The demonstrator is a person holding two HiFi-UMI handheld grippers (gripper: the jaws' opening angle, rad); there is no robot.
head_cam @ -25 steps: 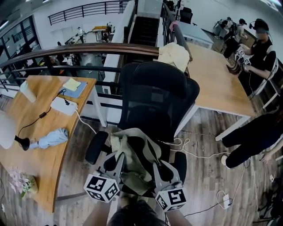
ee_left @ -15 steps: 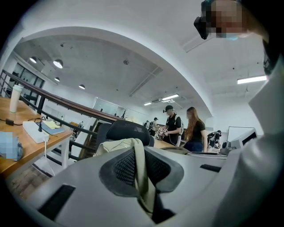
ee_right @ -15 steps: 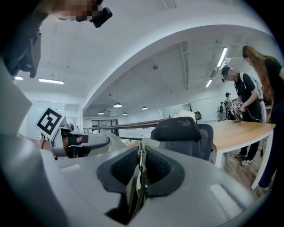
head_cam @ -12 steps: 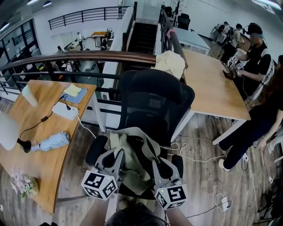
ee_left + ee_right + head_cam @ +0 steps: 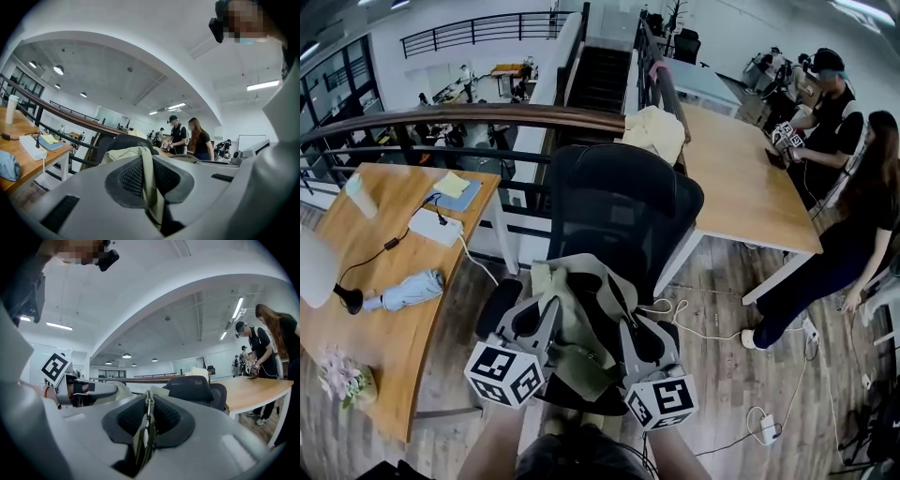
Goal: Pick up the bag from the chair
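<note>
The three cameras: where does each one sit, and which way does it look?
Head view: on the person's head, looking steeply down at the black chair and green bag; the left hand-held gripper and right hand-held gripper show.
Left gripper view: rides the left one, looking level along its jaws, shut on a bag strap, toward a wooden desk.
Right gripper view: rides the right one, jaws shut on a strap; the left one's marker cube shows.
Shared: both gripper views show the chair and standing people.
</note>
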